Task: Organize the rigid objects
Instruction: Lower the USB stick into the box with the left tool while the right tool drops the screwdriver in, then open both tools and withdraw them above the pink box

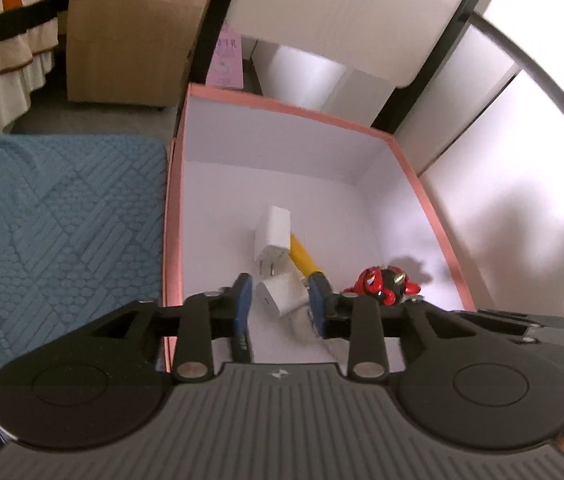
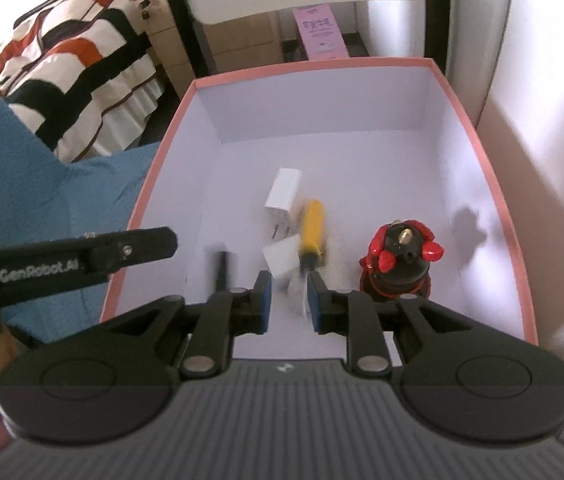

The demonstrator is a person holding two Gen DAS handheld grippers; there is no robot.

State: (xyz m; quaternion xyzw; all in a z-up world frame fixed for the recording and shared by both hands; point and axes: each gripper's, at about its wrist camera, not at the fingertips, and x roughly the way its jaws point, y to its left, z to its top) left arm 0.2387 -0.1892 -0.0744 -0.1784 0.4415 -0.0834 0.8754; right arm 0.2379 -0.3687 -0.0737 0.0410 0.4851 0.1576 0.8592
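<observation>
White charger (image 1: 282,294) lies in the pink box (image 1: 172,216) between my left gripper (image 1: 280,300) jaws, slightly parted, not pressing. Right gripper (image 2: 287,300) jaws, barely apart, hold nothing. Beyond: yellow screwdriver (image 2: 311,226), second charger (image 2: 283,188), red figurine (image 2: 399,256) rightward.

- "GenRobot.AI", white lettering on the black arm of the left tool (image 2: 278,276), seen left of the right tool.
- Pink carton (image 2: 323,32) beyond the tools: print illegible.
</observation>
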